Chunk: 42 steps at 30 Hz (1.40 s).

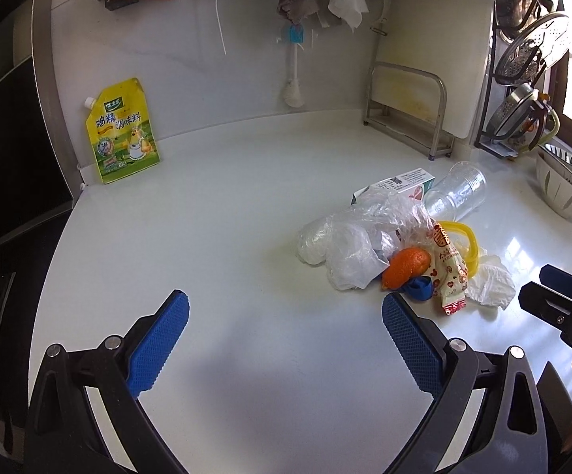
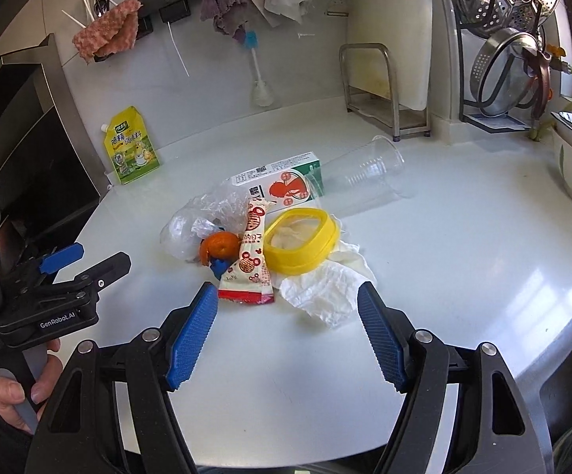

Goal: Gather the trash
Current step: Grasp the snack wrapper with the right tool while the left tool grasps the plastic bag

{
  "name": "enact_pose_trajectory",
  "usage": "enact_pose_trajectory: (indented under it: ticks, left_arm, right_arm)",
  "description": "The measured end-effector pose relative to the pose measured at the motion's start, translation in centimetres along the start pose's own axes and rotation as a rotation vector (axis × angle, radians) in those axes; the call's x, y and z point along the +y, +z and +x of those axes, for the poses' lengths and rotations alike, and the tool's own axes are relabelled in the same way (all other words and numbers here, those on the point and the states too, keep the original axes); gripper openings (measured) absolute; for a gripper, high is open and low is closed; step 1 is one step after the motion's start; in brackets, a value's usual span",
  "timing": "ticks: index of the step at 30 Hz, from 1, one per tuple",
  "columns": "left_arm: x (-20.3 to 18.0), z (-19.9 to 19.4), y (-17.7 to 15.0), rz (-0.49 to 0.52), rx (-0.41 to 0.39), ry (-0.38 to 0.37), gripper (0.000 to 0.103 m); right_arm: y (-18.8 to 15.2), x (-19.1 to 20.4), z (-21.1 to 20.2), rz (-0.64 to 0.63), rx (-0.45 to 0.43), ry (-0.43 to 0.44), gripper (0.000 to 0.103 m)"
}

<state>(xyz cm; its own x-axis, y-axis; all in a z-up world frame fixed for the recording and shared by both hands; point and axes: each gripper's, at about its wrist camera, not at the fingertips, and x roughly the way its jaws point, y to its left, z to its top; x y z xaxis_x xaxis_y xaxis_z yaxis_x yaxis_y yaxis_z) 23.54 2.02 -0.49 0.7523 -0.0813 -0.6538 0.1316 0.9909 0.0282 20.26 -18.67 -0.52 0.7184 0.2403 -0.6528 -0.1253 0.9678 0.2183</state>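
Note:
A heap of trash lies on the white counter [image 2: 463, 245]: crumpled clear plastic bag [image 1: 357, 245], orange peel [image 1: 406, 266], red-and-cream snack wrapper [image 2: 248, 266], yellow plastic ring lid [image 2: 301, 239], crumpled white tissue [image 2: 321, 292], small carton [image 2: 286, 181] and a clear plastic cup [image 2: 369, 170] on its side. My left gripper [image 1: 286, 308] stands open, left of the heap, its right finger close to the peel. My right gripper [image 2: 288, 296] is open too, its tips just short of the wrapper and tissue. Nothing is between either pair of jaws.
A yellow seasoning pouch [image 1: 122, 138] leans on the back wall at left. A metal rack [image 1: 408, 110] with a cutting board, hanging pot lids [image 2: 511, 67] and a white colander [image 1: 566, 189] stand at right. Cloths hang above. A dark stove [image 1: 5, 181] borders the left.

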Motion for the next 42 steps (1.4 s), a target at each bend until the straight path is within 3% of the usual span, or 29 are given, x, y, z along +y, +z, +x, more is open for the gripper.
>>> enact_pose_trajectory:
  ticks: [5,12,15,19,22,27,42]
  left_arm:
    - [0.6,0.9,0.1,-0.005,0.014,0.002,0.096]
    - [0.9,1.4,0.0,-0.013,0.020,0.000,0.096]
    - [1.0,1.6,-0.1,-0.017,0.027,-0.007,0.096]
    - [1.1,1.7,-0.1,-0.018,0.028,-0.010,0.096]
    - [1.1,1.7,-0.1,-0.018,0.032,-0.014,0.096]
    - [0.9,1.6,0.0,-0.015,0.032,-0.018,0.096]
    - [-0.1,2.5,1.8,-0.053,0.059,-0.062,0.096]
  right_arm:
    - [0.8,1.6,2.2,-0.011,0.008,0.017,0.070]
    - [1.7,2.4,4.8,-0.027,0.026,-0.053,0.069]
    - [1.8,2.6,5.7,-0.036,0.044,-0.076,0.054]
    - [1.6,3.3,6.6,-0.071,0.057,-0.102,0.048]
    - [1.4,3.8,6.9,-0.098,0.069,-0.106,0.030]
    - [1.4,4.1,6.4,-0.116,0.046,-0.109,0.020]
    - [1.8,-0.4,0.3,0.025,-0.089,-0.045,0.017]
